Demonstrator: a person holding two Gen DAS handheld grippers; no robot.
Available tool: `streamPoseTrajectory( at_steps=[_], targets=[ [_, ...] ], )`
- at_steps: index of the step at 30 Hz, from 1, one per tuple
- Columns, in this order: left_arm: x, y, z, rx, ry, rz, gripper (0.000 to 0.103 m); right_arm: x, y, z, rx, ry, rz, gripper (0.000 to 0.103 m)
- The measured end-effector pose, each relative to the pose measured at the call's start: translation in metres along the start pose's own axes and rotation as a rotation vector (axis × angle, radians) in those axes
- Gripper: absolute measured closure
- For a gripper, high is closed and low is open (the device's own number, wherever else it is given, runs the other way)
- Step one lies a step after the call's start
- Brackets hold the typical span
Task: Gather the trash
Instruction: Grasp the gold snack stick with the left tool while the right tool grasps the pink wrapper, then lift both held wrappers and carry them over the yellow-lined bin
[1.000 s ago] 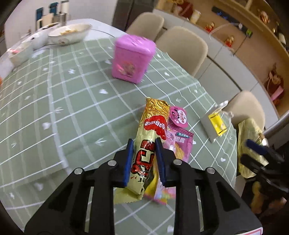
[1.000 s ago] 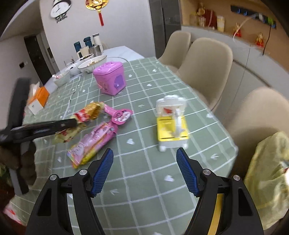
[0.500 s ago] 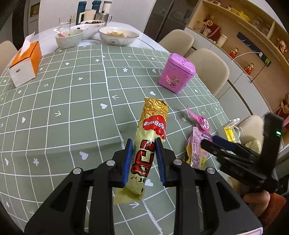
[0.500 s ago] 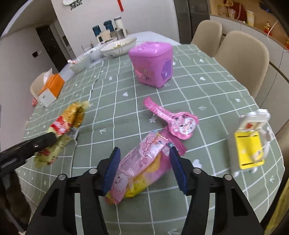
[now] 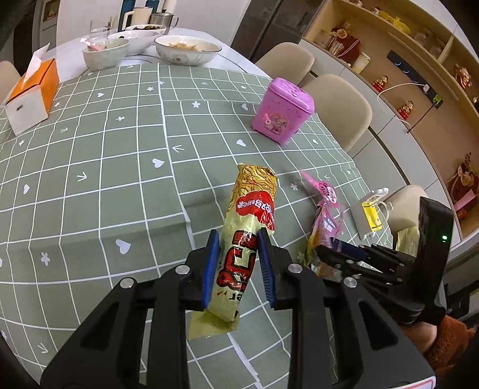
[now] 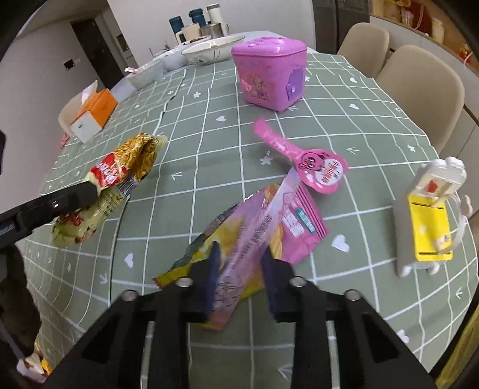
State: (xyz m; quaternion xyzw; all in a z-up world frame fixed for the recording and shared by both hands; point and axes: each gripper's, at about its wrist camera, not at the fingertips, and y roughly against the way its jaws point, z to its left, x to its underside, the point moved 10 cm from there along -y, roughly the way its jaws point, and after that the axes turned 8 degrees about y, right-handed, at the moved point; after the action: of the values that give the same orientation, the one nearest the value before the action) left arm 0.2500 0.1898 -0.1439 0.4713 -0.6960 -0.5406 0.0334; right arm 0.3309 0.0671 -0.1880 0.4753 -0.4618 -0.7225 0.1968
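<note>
Pink snack packet [image 6: 263, 227], near the table's [image 5: 89, 167] right edge, is now pinched by the right gripper [image 6: 241, 269], which was open a second ago; the left gripper [image 5: 238, 266] still clamps the gold wrapper [image 5: 248, 239]. Both pieces look secured for binning.

1. You are working in a home dining room: a round table [image 5: 89, 185] under a green grid tablecloth has beige dining chairs [image 5: 338, 101] along its right edge.
2. At the table's far edge stand bowls [image 5: 188, 49] with food, mugs and flasks [image 6: 191, 22].
3. An orange tissue box [image 5: 31, 94] sits near the left edge.
4. Wooden wall shelves [image 5: 419, 59] on your right carry small ornaments.
</note>
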Motion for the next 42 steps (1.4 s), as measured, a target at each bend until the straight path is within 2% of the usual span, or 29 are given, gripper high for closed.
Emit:
streamPoseTrajectory(
  at_steps=[1,14,22,28,33,38,42],
  targets=[
    [0.0,0.001,0.0,0.002,0.0,-0.002,0.079,0.001,0.007,-0.004,0.011,0.005,-0.007,0.085],
    [0.007,0.0,-0.006,0.017,-0.017,0.008,0.079,0.009,0.066,-0.042,0.029,-0.104,-0.104,0.087],
    [0.0,0.022,-0.041,0.041,-0.09,-0.053,0.079,0.007,0.11,-0.046,0.055,-0.105,-0.203,0.087],
    [-0.018,0.051,-0.107,0.114,-0.185,-0.145,0.079,0.007,0.162,-0.065,0.116,-0.116,-0.302,0.087],
    [-0.033,0.07,-0.185,0.225,-0.294,-0.222,0.079,0.008,0.225,-0.103,0.223,-0.146,-0.398,0.087],
    [-0.04,0.071,-0.264,0.358,-0.376,-0.243,0.079,0.021,0.283,-0.144,0.346,-0.175,-0.45,0.087],
    [-0.03,0.06,-0.332,0.473,-0.432,-0.213,0.079,0.039,0.321,-0.181,0.444,-0.22,-0.474,0.087]
  ],
)
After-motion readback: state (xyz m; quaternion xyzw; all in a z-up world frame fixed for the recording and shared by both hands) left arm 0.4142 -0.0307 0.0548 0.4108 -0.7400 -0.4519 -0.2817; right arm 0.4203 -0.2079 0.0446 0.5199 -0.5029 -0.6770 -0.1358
